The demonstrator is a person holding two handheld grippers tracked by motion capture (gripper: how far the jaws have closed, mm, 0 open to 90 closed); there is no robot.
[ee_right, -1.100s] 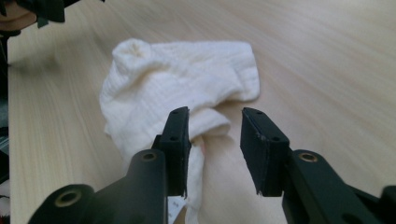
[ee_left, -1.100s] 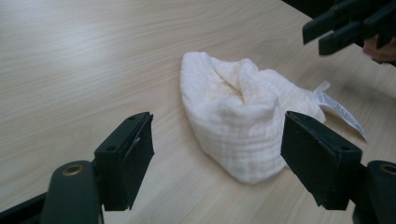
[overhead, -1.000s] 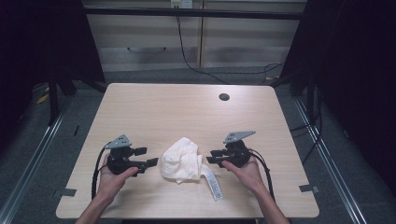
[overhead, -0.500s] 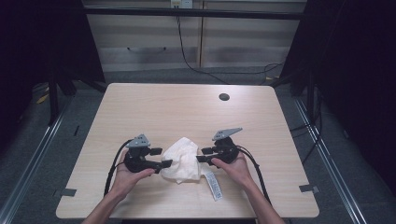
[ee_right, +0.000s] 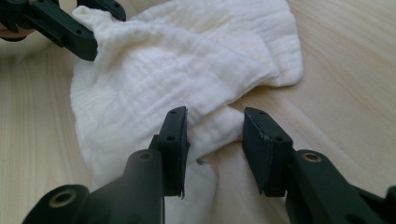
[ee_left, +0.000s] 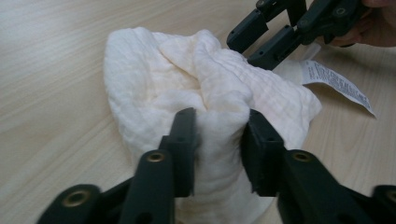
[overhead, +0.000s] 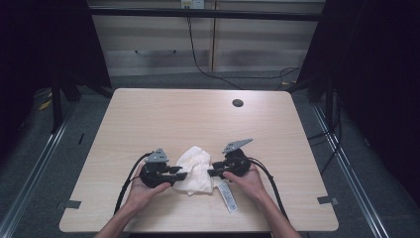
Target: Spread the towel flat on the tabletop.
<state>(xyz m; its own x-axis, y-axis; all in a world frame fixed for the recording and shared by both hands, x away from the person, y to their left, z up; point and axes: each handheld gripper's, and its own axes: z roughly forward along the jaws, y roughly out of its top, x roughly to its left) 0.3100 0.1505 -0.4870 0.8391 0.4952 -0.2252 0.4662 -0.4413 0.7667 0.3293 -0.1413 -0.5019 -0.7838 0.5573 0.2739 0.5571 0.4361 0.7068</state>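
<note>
Lying crumpled near the front of the pale wood-grain counter, the cream cloth has a crinkled, gauzy weave, and its white care label carries print too small to read. The left tongs have just closed, pinching a bunched fold. The right tongs have narrowed too, half open, with an edge of cloth lying loosely between them.

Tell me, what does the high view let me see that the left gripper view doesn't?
From above you see the whole table, a dark round hole near its far edge, both forearms, and the wall cabinets behind.

The left gripper view instead shows the left claw up close, its pads squeezing a bunched fold of cloth, and the crinkled weave of the fabric.

Both show the white cloth, its printed label lying on the wood, and the right claw at the cloth's other side.
</note>
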